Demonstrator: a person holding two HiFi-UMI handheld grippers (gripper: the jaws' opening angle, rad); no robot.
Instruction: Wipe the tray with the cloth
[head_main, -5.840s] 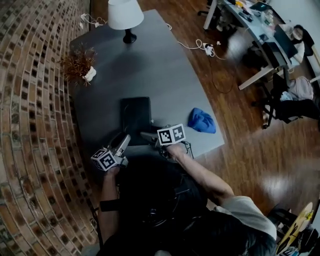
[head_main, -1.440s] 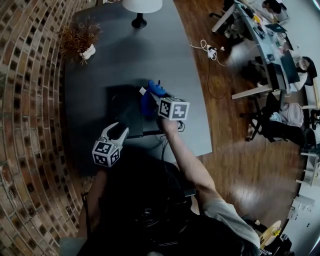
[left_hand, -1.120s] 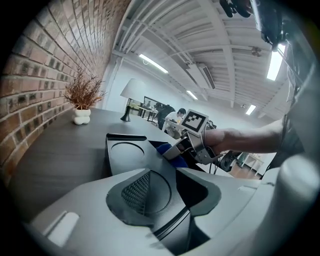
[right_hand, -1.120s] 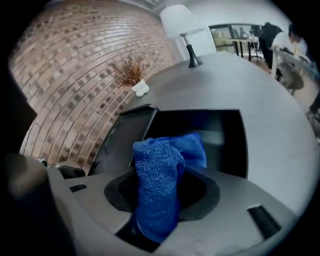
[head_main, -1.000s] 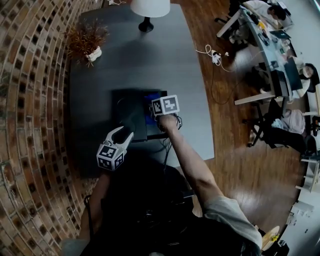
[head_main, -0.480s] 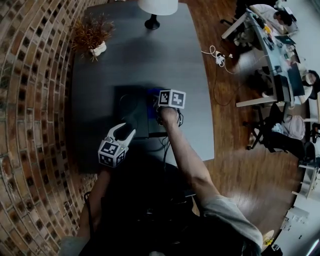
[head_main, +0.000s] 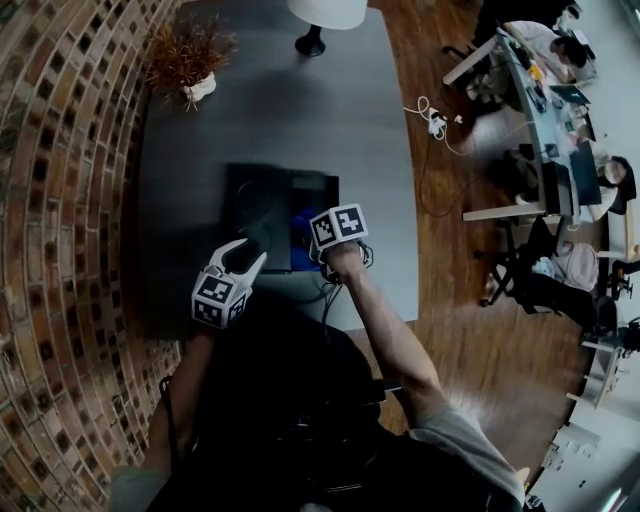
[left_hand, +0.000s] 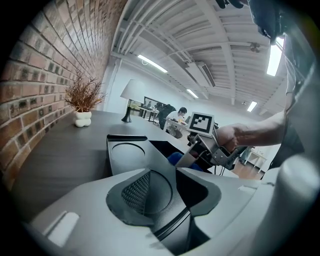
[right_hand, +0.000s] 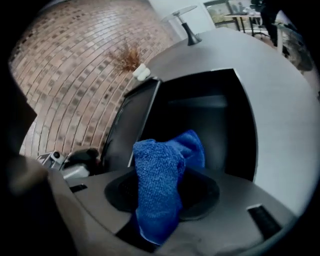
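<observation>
Right gripper view: right gripper (right_hand: 162, 194) pinches the cloth (right_hand: 161, 162), tray (right_hand: 212, 132) just ahead of it; a hard wipe may shove the tray (left gripper (left_hand: 170, 172) pressed together, empty).

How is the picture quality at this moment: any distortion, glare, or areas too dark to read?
Head view: strong fisheye distortion bends the brick wall, and the black tray shows little detail. Left gripper view: the ceiling lights are blown out. Right gripper view: the corners are darkly vignetted and the tray's interior is nearly black, but the blue cloth is sharp and well lit.
</observation>
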